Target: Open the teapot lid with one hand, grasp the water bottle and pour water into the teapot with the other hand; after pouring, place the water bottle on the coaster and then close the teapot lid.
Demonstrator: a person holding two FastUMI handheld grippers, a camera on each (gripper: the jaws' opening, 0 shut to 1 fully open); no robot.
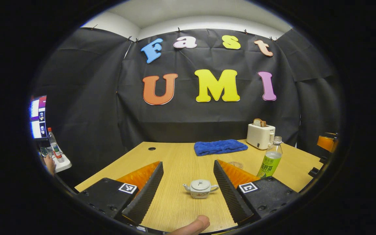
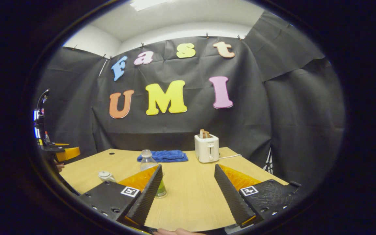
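Note:
A small white teapot [image 1: 200, 188] with its lid on stands on the wooden table [image 1: 178, 202], framed between the fingers of my left gripper [image 1: 188, 162], which is open and short of it. The water bottle [image 1: 270, 158], clear with a green label, stands upright to the teapot's right. A round coaster [image 1: 236, 164] peeks out behind my right-hand finger. In the right gripper view, my right gripper [image 2: 188, 166] is open over bare table; the bottle [image 2: 147, 160] is partly hidden behind its left finger, and the teapot [image 2: 106, 176] sits farther left.
A blue towel [image 1: 220, 147] and a white toaster [image 1: 260, 135] holding bread sit at the table's back. A cable hole [image 1: 151, 148] is at the back left. Off the table's left are a monitor [image 1: 38, 117], another bottle [image 1: 54, 147] and a hand [image 1: 49, 163].

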